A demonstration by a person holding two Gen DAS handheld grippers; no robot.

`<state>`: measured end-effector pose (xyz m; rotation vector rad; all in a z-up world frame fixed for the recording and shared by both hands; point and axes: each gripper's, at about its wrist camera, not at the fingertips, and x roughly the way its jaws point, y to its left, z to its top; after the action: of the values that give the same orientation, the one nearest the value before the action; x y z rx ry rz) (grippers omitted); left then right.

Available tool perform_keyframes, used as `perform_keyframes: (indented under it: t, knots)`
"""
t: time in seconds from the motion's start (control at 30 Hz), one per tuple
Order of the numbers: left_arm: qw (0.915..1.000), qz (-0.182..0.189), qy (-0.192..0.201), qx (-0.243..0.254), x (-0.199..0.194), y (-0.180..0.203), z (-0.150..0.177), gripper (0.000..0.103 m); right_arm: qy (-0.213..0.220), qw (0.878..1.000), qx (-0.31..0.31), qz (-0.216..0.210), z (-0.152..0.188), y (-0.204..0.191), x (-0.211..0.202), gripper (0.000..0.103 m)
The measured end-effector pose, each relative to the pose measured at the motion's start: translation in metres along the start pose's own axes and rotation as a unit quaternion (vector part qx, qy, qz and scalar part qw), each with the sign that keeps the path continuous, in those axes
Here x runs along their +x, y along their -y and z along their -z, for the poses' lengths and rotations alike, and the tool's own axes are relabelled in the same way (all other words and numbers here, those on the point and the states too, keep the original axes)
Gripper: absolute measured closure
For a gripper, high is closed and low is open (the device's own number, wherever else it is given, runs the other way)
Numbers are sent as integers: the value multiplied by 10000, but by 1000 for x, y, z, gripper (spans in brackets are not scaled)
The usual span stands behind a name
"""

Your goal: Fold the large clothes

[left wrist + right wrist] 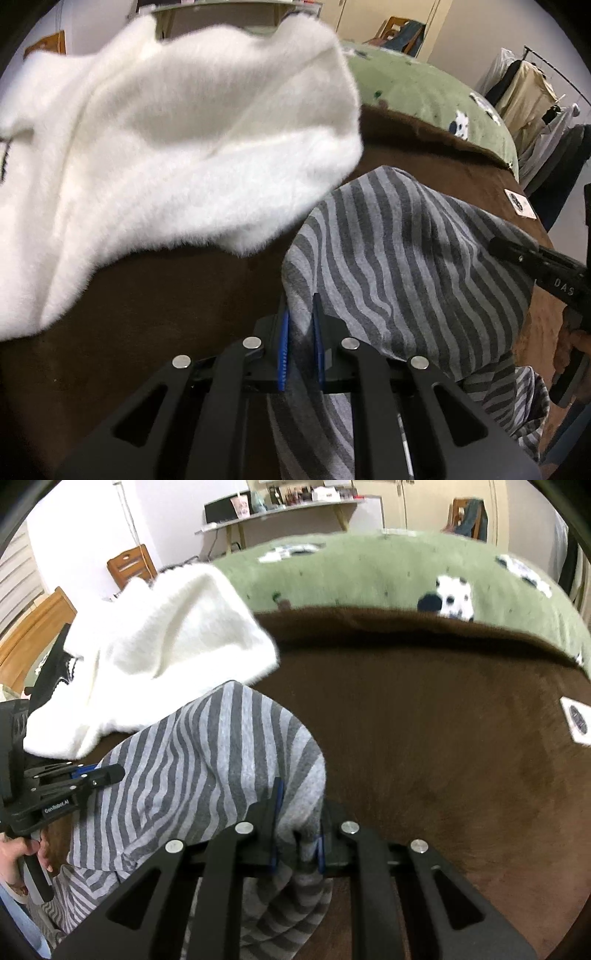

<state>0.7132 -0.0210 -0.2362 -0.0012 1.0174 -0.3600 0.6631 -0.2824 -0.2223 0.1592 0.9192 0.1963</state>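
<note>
A grey striped garment (pixel 402 258) hangs bunched between my two grippers above a brown blanket (pixel 147 314). My left gripper (pixel 301 314) is shut on one edge of it, with cloth pinched between the blue pads (pixel 283 347). My right gripper (pixel 299 812) is shut on the other edge of the striped garment (pixel 207 760). The right gripper also shows at the right edge of the left wrist view (pixel 539 262). The left gripper shows at the left edge of the right wrist view (pixel 99 775). A fluffy white garment (pixel 166 147) lies crumpled on the blanket beyond, also seen in the right wrist view (pixel 166 646).
The brown blanket (pixel 443 738) covers the near part of a bed. A green patterned cover (pixel 369 568) lies behind it. A small white tag (pixel 578 720) sits on the blanket at right. A clothes rack (pixel 535 103) stands at far right; a shelf-desk (pixel 277 513) and wooden chairs stand behind.
</note>
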Motion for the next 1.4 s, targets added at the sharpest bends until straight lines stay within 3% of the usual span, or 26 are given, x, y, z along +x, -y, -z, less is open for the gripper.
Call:
perform_keyframes:
  t: [0.27, 0.43, 0.6, 0.9, 1.17, 1.27, 1.4]
  knots:
    - [9961, -417, 693, 342, -58, 18, 23, 89, 630, 9955, -549, 452, 20, -33, -60, 89]
    - [9897, -705, 1107, 575, -92, 33, 49, 89, 857, 9910, -714, 741, 50, -56, -94, 89]
    - [9868, -834, 1303, 476, -119, 44, 78, 89, 1040, 9881, -693, 893, 81, -68, -123, 89]
    - [9896, -891, 1111, 219, -152, 56, 140, 89, 851, 9925, -347, 801, 144, -80, -163, 89]
    - [9957, -739, 556, -64, -165, 60, 190, 89, 254, 9978, -100, 600, 200, -88, -180, 88]
    - [9975, -655, 220, -111, -162, 59, 203, 89, -109, 9986, 71, 507, 214, -84, -173, 85]
    - [9980, -606, -200, -44, -148, 57, 221, 84, -411, 9970, 398, 512, 231, -68, -160, 72]
